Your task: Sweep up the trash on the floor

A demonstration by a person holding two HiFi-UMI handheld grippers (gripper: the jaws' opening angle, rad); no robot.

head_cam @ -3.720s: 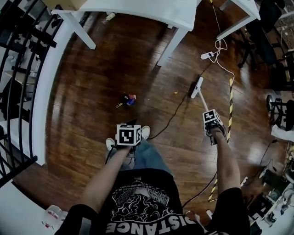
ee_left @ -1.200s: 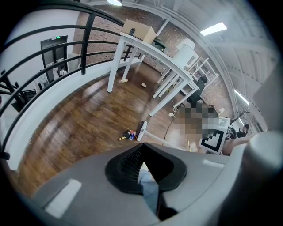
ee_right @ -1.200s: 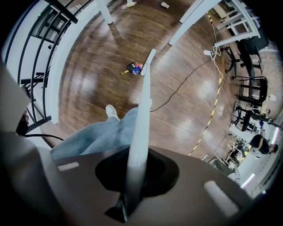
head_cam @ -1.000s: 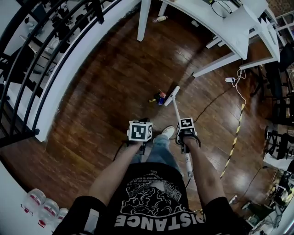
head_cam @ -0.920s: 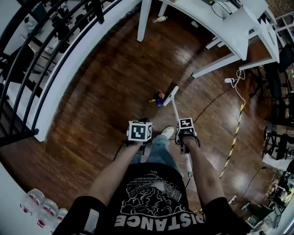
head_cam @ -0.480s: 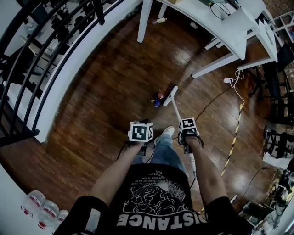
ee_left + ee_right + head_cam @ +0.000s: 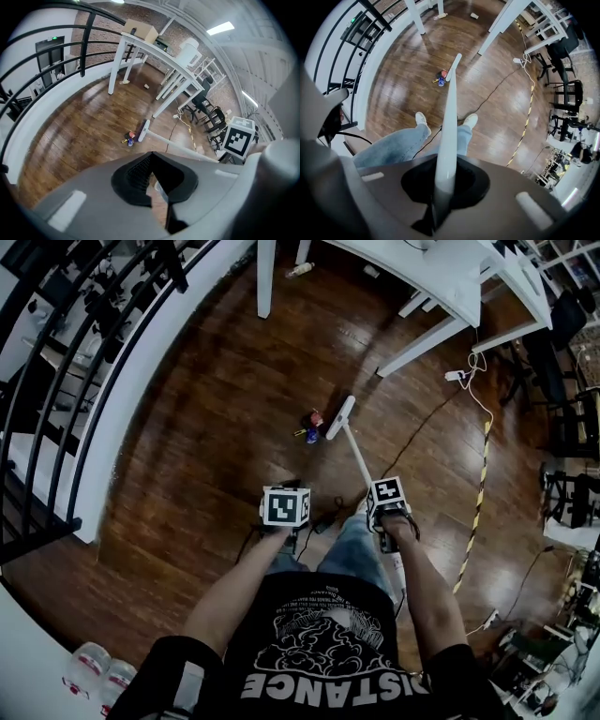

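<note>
A small pile of trash, red, blue and yellow bits, lies on the dark wood floor ahead of the person's feet. The head of a white broom rests on the floor, touching the pile's right side. Its long white handle runs back into my right gripper, which is shut on it. My left gripper hangs over the legs with its jaws closed to a slit and nothing visible between them. The trash and broom head also show in the left gripper view. In the right gripper view the handle runs from my right gripper to the trash.
A white table stands ahead on slanted legs, with a bottle on the floor under it. A black railing curves along the left. A power strip and a yellow-black striped cable lie at the right. Bottles stand at the lower left.
Since 3.7 s ago my right gripper has swung the broom from the far right over to the trash. In the last second the broom head stays against the pile; only the view shifts.
</note>
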